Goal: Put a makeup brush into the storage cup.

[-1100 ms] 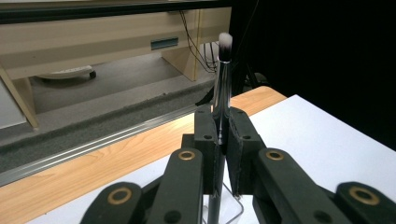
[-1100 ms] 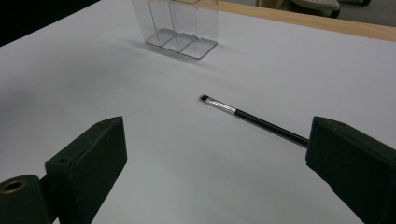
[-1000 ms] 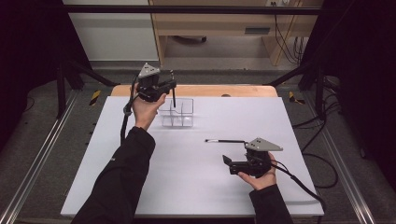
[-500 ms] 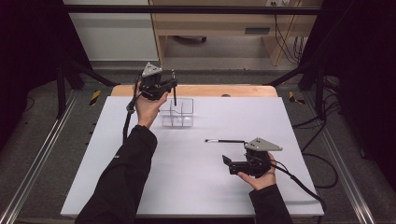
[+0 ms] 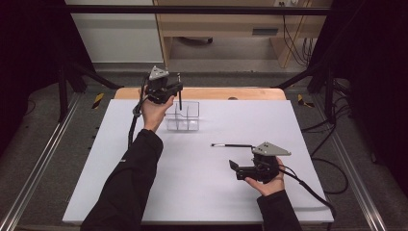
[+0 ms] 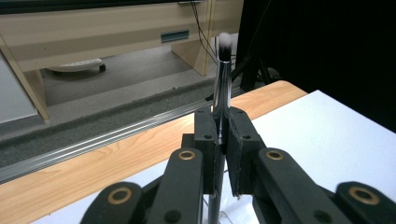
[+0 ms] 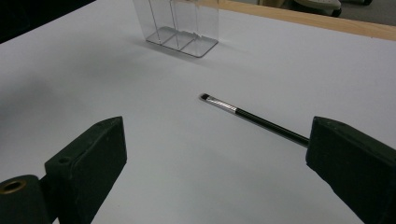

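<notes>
Nearest the person, on the white desk (image 5: 192, 192), the right hand-held gripper (image 5: 233, 166) rests low with its jaws spread wide and nothing between them. Just beyond its jaws a thin black brush (image 5: 232, 145) lies flat on the desk, its silver collar and tip pointing toward the clear organizer (image 5: 183, 115); in the right gripper view the brush (image 7: 252, 117) runs in from the right jaw, and whether the handle's far end touches that jaw cannot be told. This hand has kept its place over the last second.

Farther back stands the clear organizer, a small box with dividers, on the desk short of the wooden strip (image 5: 231, 93) along the far edge. Well apart from the flat brush, the left hand-held gripper (image 5: 179, 87) hangs above the organizer's left rear corner, closed tight on a second brush (image 5: 180, 98) held upright. In the left gripper view the pads (image 6: 205, 135) pinch the silver handle (image 6: 222, 88), with the white-tipped bristles pointing up and the lower end reaching down toward the organizer's rim.

Compared with a second ago, the left hand has shifted only slightly, settling a little closer over the organizer, with the grip unchanged. That suggests the brush is being lined up with a compartment and is about to be lowered and let go; whether its foot is already inside the wall cannot be told. The flat brush looks like the next one to collect.
</notes>
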Action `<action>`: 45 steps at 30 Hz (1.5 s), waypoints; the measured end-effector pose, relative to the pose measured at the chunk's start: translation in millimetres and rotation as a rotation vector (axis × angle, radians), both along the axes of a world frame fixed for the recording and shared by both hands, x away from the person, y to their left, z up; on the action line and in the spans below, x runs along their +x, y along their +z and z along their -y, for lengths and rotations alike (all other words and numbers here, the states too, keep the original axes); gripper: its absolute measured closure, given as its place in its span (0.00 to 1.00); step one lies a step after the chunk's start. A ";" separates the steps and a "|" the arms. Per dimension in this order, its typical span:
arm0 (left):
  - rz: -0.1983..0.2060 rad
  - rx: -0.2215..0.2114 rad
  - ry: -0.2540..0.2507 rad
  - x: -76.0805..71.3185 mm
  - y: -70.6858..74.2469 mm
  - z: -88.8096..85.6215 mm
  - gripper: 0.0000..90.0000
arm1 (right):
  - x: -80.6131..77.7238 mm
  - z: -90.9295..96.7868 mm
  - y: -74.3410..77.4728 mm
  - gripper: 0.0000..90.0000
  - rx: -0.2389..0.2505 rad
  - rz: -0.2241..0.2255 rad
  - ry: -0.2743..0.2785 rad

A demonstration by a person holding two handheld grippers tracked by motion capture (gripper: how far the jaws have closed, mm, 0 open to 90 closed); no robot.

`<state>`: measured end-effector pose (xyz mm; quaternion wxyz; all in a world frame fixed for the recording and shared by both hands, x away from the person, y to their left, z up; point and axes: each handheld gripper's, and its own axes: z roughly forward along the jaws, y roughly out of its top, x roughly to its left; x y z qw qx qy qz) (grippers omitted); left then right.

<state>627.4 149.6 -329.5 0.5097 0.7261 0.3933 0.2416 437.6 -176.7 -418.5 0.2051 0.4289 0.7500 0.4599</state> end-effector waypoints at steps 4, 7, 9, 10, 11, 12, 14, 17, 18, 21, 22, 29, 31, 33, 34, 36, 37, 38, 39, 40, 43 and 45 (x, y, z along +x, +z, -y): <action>-0.003 0.001 0.005 0.9 -3.8 1.2 0.92 | 0.0 0.1 0.1 0.06 0.000 0.001 0.000; -0.010 0.002 0.007 1.7 -8.5 1.3 0.92 | 0.0 0.2 0.2 0.06 -0.001 0.002 0.001; -0.014 0.001 0.011 2.1 -10.9 1.3 0.92 | -0.2 0.2 0.3 0.06 0.000 0.001 0.001; -0.016 0.007 0.010 2.4 -11.8 0.6 0.92 | -0.1 0.0 0.2 0.06 0.001 0.001 0.001; -0.017 0.008 0.011 2.6 -12.5 0.5 0.92 | 0.0 0.0 0.0 0.06 -0.001 0.001 0.001; -0.017 0.004 0.011 2.7 -13.6 0.7 0.92 | 0.0 -0.1 -0.1 0.06 -0.002 0.000 0.000; -0.021 0.006 0.011 2.7 -16.1 0.5 0.92 | 0.2 -0.2 -0.5 0.06 -0.005 0.000 0.002; -0.026 0.007 0.012 3.1 -20.5 0.7 0.92 | 0.1 -0.3 -0.6 0.06 -0.007 0.000 0.002; -0.029 0.009 0.013 3.3 -21.9 0.4 0.92 | 0.0 -0.2 -0.4 0.06 -0.007 0.000 0.002; -0.037 0.015 0.014 4.0 -26.7 -0.1 0.92 | -0.1 0.5 0.3 0.06 -0.005 0.004 0.000; -0.038 0.015 0.016 4.1 -28.3 -0.3 0.92 | -0.2 0.4 0.3 0.06 -0.005 0.003 -0.001; -0.045 0.020 0.010 2.6 -37.9 -2.0 0.92 | -0.3 0.3 0.2 0.06 -0.008 0.004 -0.002; -0.046 0.018 0.008 2.2 -40.4 -2.1 0.92 | -0.1 0.0 -0.2 0.06 -0.011 0.003 -0.003; -0.051 0.023 0.007 2.0 -43.9 -1.9 0.92 | 0.1 -0.3 -0.8 0.06 -0.013 0.001 -0.001; -0.053 0.026 0.007 1.7 -45.6 -1.8 0.92 | 0.2 -0.5 -1.0 0.06 -0.014 0.002 -0.001; -0.058 0.026 0.005 1.0 -49.4 -1.9 0.92 | 0.2 -0.8 -1.3 0.06 -0.015 0.000 -0.001; -0.064 0.027 0.005 0.8 -51.4 -2.2 0.92 | 0.2 -0.8 -1.4 0.06 -0.015 0.000 -0.001; -0.068 0.029 0.006 0.7 -53.4 -2.3 0.92 | 0.2 -0.9 -1.5 0.06 -0.013 -0.001 0.000; -0.071 0.030 0.008 0.5 -55.8 -2.4 0.92 | 0.2 -1.0 -1.5 0.06 -0.013 -0.002 -0.001; -0.072 0.031 0.007 0.2 -56.9 -2.5 0.92 | 0.1 -1.0 -1.4 0.06 -0.014 -0.002 -0.002; -0.077 0.038 0.006 -0.6 -60.2 -3.5 0.92 | 0.3 -0.7 -1.3 0.06 -0.015 0.001 -0.002; -0.080 0.042 0.004 -1.0 -61.9 -4.2 0.92 | 0.2 -0.9 -1.4 0.06 -0.014 -0.001 -0.002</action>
